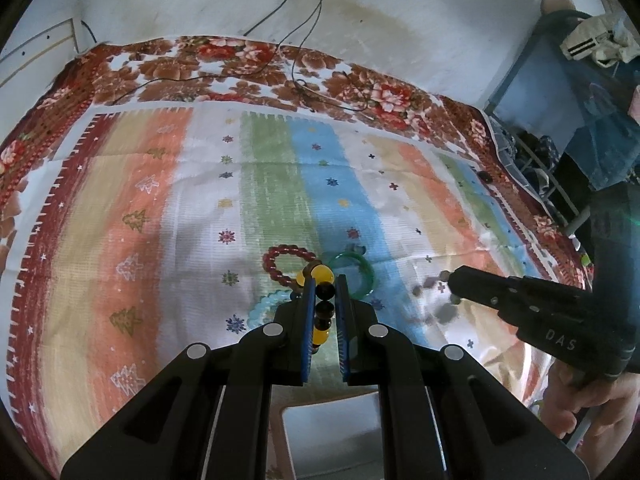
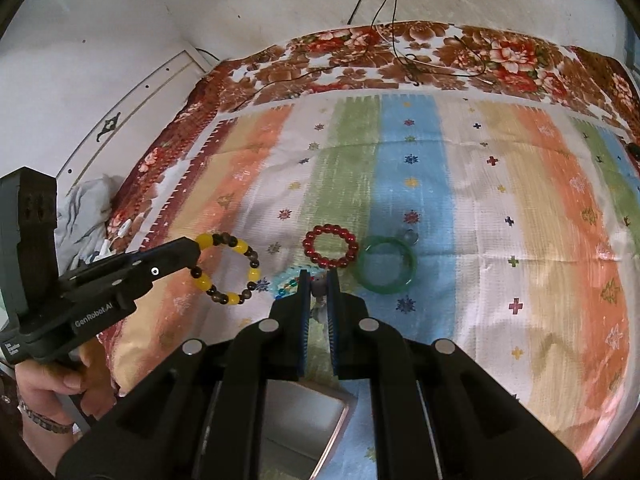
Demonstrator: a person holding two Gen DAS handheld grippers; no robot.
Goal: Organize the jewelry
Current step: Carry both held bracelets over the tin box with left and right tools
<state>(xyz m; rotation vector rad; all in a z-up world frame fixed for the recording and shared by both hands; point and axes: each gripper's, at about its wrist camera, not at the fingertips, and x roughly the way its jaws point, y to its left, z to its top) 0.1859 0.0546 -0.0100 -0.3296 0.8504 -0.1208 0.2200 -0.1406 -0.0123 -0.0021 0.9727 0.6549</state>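
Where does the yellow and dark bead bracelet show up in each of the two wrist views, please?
Left wrist: the bracelet sits low centre, pinched between the left gripper fingers, seen edge-on.
Right wrist: the bracelet hangs as a full ring at left of centre, held by the left gripper coming in from the left edge.
Shared landmark: the red bracelet lying on the cloth beside the green bangle.

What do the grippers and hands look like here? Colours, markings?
Both grippers, left and right, are black plastic with blue ribbed pads and silver round pivot caps. The right one's body reads "DAS"; the left one's reads "GenRobot.AI". Bare hands hold the handles; the left hand wears a beaded wristband.
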